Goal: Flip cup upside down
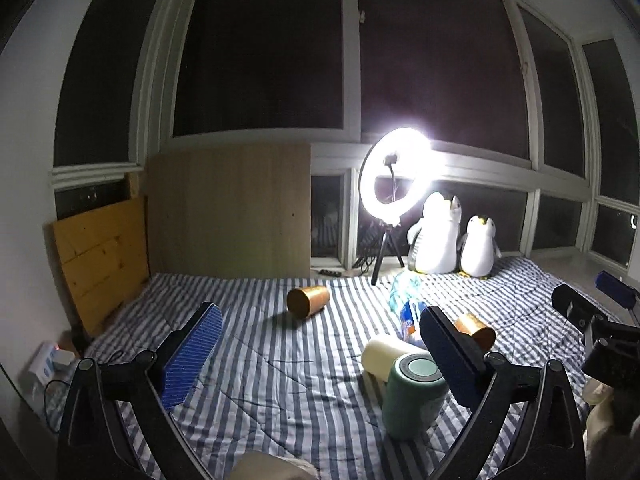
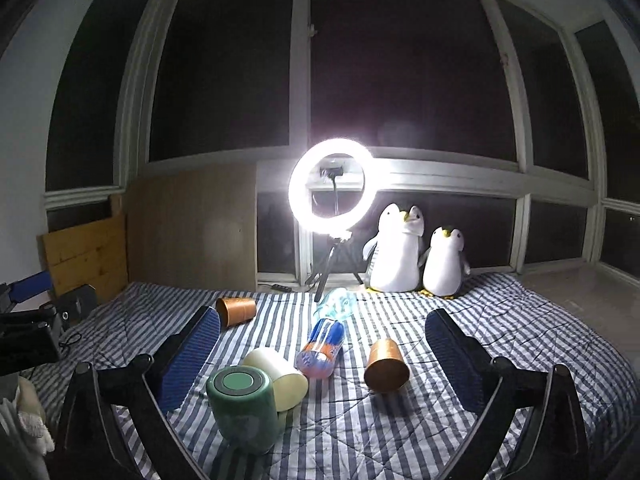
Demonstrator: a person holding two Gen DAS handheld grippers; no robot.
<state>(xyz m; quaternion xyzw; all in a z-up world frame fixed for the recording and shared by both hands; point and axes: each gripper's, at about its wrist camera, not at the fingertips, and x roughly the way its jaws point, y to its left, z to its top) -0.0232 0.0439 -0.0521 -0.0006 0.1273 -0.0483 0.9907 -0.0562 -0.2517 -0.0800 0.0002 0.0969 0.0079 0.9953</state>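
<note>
Currently your left gripper (image 1: 320,356) jaws wide apart, holding nothing; your right gripper (image 2: 324,356) same, touching nothing. Green cylindrical cup (image 2: 243,408) stands base-up near striped bedspread (image 2: 520,320) front edge, against cream cup (image 2: 280,376) lying sideways.

Home bedroom: striped bed (image 2: 400,420), plush penguins (image 2: 400,256).

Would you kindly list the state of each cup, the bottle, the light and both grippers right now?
Green cup: standing with its base up.
Cream cup: on its side, touching the green cup.
Near copper cup: on its side.
Far copper cup: on its side.
Plastic bottle: lying down.
Ring light: lit.
Left gripper: open, empty.
Right gripper: open, empty.
</note>
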